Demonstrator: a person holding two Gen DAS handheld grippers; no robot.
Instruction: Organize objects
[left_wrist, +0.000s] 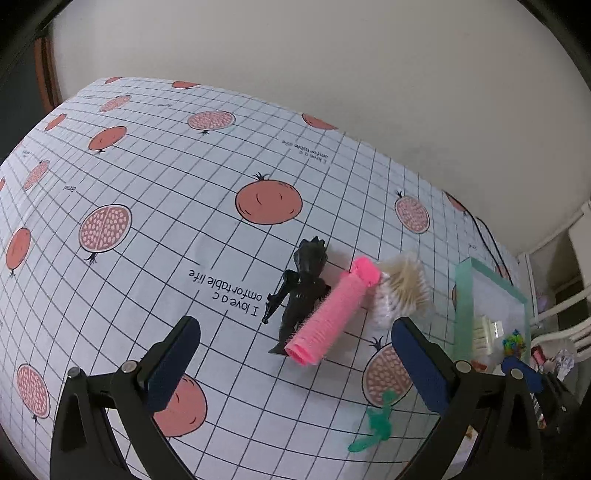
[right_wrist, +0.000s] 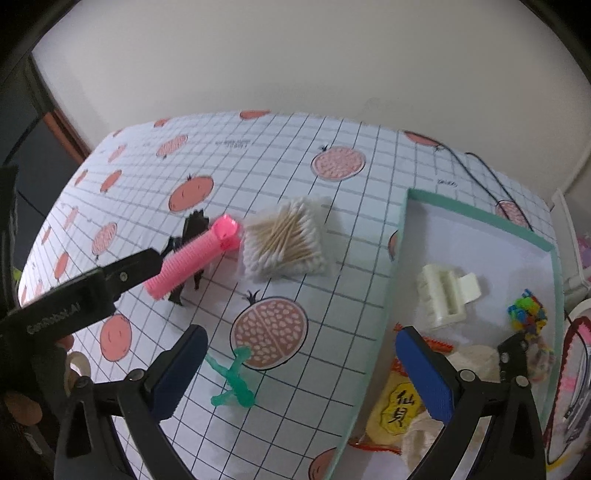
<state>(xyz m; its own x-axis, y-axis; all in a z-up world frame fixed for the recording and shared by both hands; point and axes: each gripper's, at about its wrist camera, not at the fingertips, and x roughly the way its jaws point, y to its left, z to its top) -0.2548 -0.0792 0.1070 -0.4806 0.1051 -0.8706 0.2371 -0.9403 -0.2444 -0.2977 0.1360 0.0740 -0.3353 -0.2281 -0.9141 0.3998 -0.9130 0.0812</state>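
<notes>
I read the worktop (right_wrist: 332, 288) as half sorted: the tray (right_wrist: 480, 218) holds the clip (right_wrist: 445, 297), while beside it wait swabs (right_wrist: 282, 242), pink roller (left_wrist: 328, 317) (leaning on a black figure (left_wrist: 303, 284)), so both my left claw (left_wrist: 295, 363) and right claw (right_wrist: 301, 373) hover wide open, empty.

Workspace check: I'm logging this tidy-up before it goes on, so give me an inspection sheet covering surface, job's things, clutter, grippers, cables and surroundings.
Surface: tablecloth with a grid and pomegranate print.
Job's things: pink roller lying across a black figure; swab pack beside the roller's end; green toy near the tray; all outside the tray.
In tray: white clip, colourful toy, snack packet.
Clutter: nothing seen beyond these.
Grippers: left gripper open, aimed at the roller; right gripper open above the tray's edge; both empty.
Cables: black cable on the table behind the tray.
Surroundings: plain wall.
</notes>
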